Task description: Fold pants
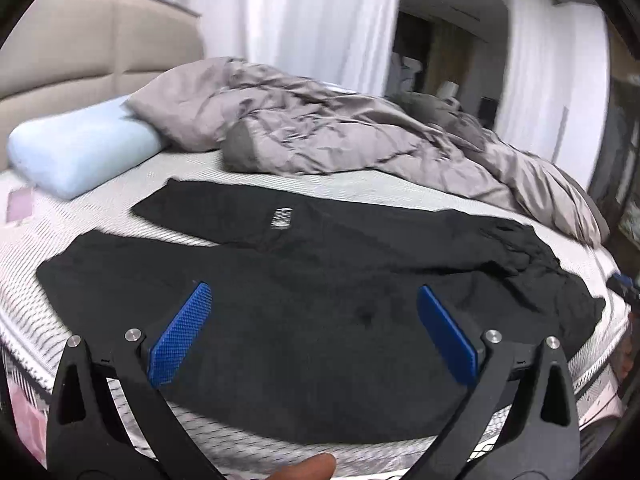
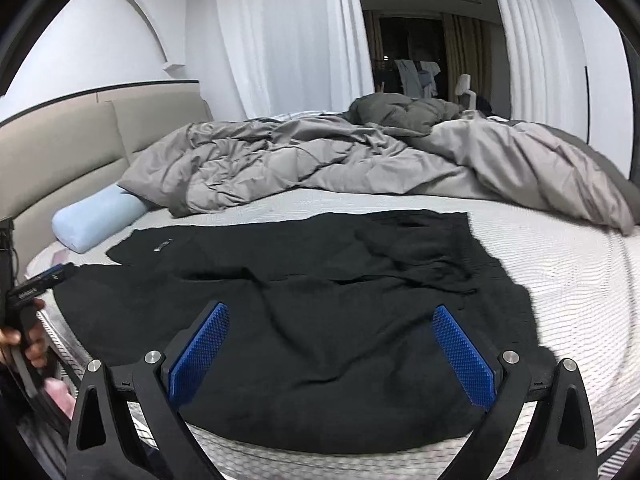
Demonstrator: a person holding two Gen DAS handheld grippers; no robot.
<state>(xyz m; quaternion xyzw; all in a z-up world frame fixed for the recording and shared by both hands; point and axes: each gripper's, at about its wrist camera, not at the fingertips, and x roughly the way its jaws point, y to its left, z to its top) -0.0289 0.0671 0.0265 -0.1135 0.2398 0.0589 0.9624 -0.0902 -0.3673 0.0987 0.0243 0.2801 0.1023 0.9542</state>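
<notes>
So we've got the black pants point(image 2: 304, 320) laid out across the near side of the mattress point(image 2: 568, 280), legs running off to the left toward the headboard point(image 2: 60, 152) and the waist end bunched up a bit on the right. The two legs are split apart at the left, with a strip of white mattress showing between them, and the far leg has a small white logo point(image 1: 281, 218) on it. Fabric is mostly flat but there are wrinkles through the middle and around the waistband.

Our left gripper point(image 1: 314, 334) is hovering over the near leg with both blue pads spread wide, nothing between them, not touching the cloth as far as we can tell. A fingertip point(image 1: 308, 468) pokes in at the bottom edge of that view. Our right gripper point(image 2: 332, 356) is the same deal: jaws wide apart above the middle of the pants, holding nothing.

In the right wrist view you can also see the left tool's black body and the hand point(image 2: 24, 344) holding it at the left edge, just off the end of the near leg.

Behind the pants there's a rumpled grey duvet point(image 2: 320, 164) piled along the far side, and a light blue pillow point(image 1: 80, 156) up by the headboard. White curtains point(image 2: 288, 40) hang at the back
</notes>
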